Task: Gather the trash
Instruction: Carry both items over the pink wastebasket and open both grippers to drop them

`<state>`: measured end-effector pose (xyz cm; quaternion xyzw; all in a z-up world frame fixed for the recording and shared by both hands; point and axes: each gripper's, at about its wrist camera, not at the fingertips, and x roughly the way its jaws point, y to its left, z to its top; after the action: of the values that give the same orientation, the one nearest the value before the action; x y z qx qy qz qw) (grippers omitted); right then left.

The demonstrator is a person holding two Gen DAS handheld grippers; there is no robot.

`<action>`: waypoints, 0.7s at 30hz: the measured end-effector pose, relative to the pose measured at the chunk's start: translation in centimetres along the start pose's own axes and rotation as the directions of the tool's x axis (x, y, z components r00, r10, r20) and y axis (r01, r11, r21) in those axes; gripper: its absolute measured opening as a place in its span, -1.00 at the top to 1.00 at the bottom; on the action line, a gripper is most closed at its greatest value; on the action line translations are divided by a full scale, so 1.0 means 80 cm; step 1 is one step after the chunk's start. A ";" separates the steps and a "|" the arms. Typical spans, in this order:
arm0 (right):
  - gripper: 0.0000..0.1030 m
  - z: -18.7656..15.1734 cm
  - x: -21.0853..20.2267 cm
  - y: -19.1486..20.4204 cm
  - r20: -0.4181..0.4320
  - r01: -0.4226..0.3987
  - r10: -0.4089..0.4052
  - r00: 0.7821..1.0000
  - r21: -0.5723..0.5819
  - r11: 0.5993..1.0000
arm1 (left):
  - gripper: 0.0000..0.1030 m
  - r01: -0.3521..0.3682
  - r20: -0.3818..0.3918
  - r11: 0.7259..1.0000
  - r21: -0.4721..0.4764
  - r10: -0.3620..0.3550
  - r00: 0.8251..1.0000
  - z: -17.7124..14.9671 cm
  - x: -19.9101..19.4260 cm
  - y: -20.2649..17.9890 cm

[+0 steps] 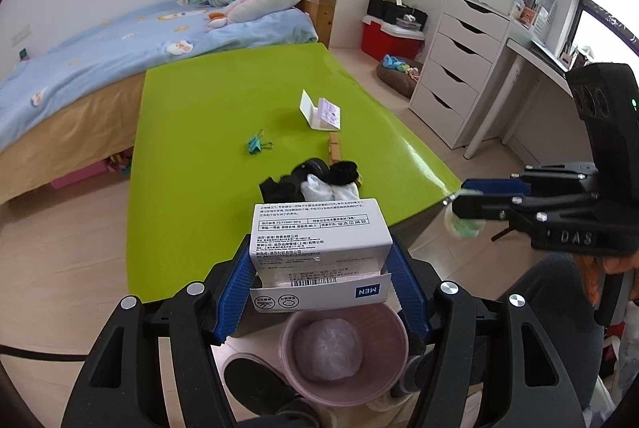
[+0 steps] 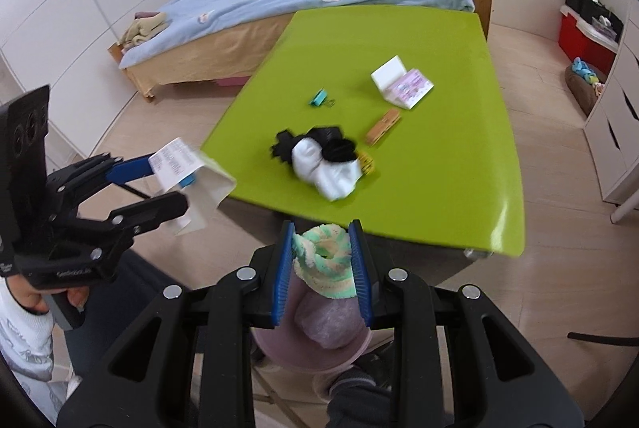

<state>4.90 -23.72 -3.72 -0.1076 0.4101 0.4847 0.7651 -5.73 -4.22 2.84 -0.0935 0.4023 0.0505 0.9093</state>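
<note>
Trash bin is sitting on the floor just off the table's near edge, directly below both grippers, already lined with a clear bag.

Your left gripper is clamping the white box across its width, jaws fairly wide, box hanging right over the bin's far rim. Your right gripper is pinching the striped fuzzy wad, jaws narrow, also above the bin mouth.

Both loads are sitting over the opening, so the drop is looking straight down. The socks pile is waiting near the table's near edge, closer to your right.
</note>
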 end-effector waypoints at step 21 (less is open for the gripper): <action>-0.71 -0.054 0.023 0.036 -0.054 -0.085 0.085 0.995 0.003 0.996 | -0.22 0.028 -0.010 0.999 -0.015 -0.029 1.000 -0.036 -0.029 -0.001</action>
<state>0.64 -23.50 -7.18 -0.1029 0.4351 0.5135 0.7324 -9.38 -4.90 2.69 -0.1065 0.4053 0.0401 0.9071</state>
